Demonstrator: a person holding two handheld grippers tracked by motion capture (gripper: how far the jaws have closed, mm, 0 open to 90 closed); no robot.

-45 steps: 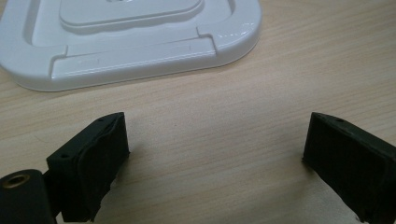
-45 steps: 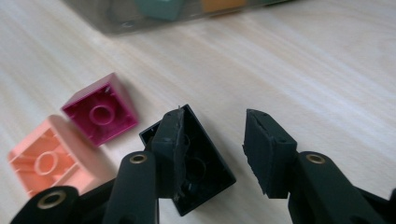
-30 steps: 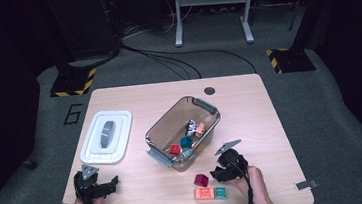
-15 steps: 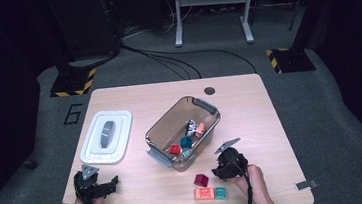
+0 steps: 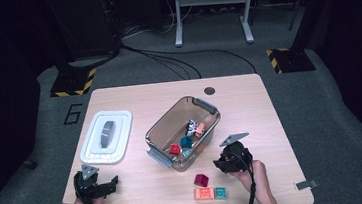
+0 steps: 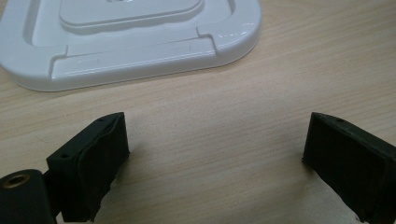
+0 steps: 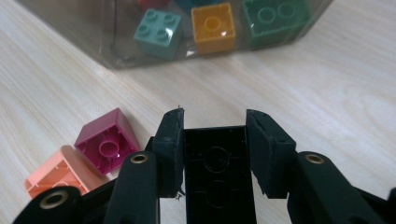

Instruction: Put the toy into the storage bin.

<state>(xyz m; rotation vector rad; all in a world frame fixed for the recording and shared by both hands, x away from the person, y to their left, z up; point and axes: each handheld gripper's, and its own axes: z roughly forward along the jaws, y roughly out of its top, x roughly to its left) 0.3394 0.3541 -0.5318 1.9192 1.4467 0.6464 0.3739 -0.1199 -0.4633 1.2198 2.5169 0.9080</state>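
Observation:
My right gripper point(image 5: 225, 164) sits on the table just right of the clear bin point(image 5: 160, 156). Its jaws have just been closing and now press on both sides of a black brick point(image 7: 215, 172), studs facing away. In the right gripper view the gripper point(image 7: 214, 119) points at the bin wall. A magenta brick point(image 7: 106, 140) and a salmon brick point(image 7: 53, 175) lie to its left. From above, the magenta brick point(image 5: 201, 180), salmon brick point(image 5: 204, 194) and a teal brick point(image 5: 221, 193) lie near the front edge. My left gripper point(image 5: 100, 184) rests open on bare wood point(image 6: 217, 144).
The bin holds several coloured bricks point(image 5: 187, 141), seen through its wall as teal point(image 7: 158, 32), orange point(image 7: 213, 27) and green point(image 7: 275, 18). A white lid point(image 5: 106, 137) lies flat at the left, just ahead of the left gripper point(image 6: 130, 42). The table's front edge is close to both hands.
The right gripper has shifted only slightly beside the bin. The left hand and the loose bricks have stayed where they were.

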